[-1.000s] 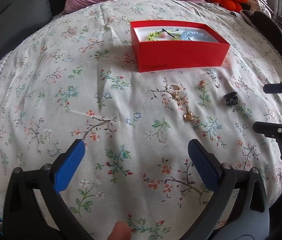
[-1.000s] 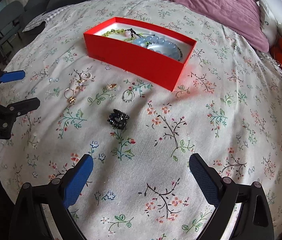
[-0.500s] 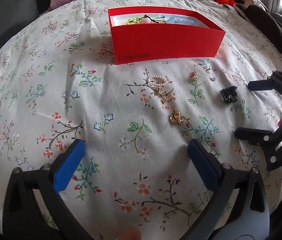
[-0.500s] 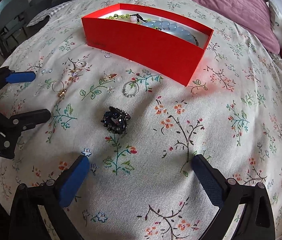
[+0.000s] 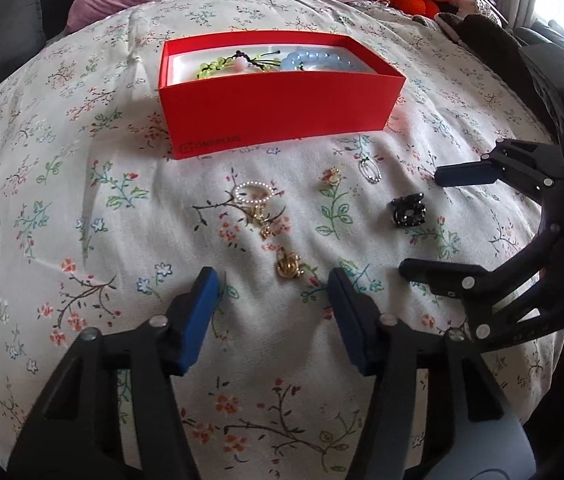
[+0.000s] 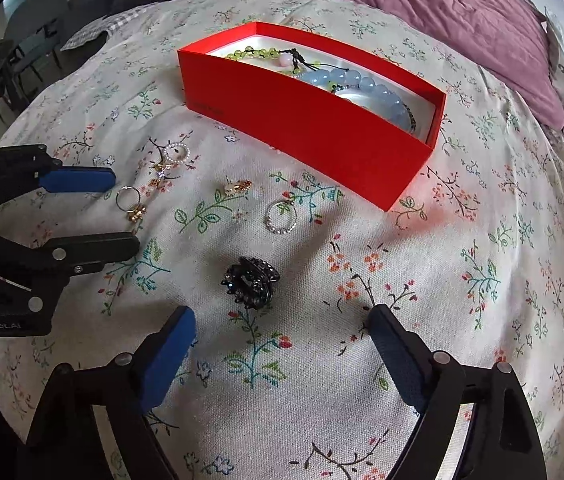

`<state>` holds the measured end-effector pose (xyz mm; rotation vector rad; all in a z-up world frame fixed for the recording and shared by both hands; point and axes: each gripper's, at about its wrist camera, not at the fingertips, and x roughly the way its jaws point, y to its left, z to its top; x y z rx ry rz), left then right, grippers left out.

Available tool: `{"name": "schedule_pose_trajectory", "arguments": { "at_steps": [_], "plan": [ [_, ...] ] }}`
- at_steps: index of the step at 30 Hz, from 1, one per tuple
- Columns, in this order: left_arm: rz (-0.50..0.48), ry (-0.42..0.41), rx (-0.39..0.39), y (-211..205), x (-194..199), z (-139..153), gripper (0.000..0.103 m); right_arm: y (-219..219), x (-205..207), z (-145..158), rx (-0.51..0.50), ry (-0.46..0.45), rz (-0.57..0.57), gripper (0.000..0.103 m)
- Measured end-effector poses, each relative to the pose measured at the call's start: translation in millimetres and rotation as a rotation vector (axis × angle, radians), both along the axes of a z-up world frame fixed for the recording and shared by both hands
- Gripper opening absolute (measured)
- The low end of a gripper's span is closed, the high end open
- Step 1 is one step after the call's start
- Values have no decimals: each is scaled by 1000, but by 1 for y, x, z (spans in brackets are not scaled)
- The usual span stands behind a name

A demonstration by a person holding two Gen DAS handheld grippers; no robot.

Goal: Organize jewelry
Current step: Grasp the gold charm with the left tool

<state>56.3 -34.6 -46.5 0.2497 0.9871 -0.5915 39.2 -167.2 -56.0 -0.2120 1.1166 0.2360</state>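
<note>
Both grippers are closing with nothing held. Bring the left gripper [image 5: 271, 280] down around the gold ring [image 5: 288, 266], near the red box [image 5: 282, 112]; the right gripper [image 6: 282, 332] goes around the black clip [image 6: 250, 282].

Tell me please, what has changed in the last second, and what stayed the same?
Both grippers came lower and closer to the loose jewelry. The left gripper is closing around the gold ring, not yet touching it. The right gripper nears the black hair clip, its jaws closing. The red box and the jewelry have not moved.
</note>
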Motion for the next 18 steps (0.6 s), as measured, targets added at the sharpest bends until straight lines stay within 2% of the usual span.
{"name": "schedule_pose_trajectory", "arguments": {
  "at_steps": [5, 14, 18],
  "plan": [
    [-4, 16, -13, -4, 2, 1, 38, 3, 7, 1, -1, -16, 14, 76],
    [-19, 25, -14, -8, -1, 0, 21, 7, 16, 3, 0, -25, 34, 59],
    [-20, 27, -8, -10, -1, 0, 16, 9, 16, 4, 2, -28, 34, 55]
  ]
}}
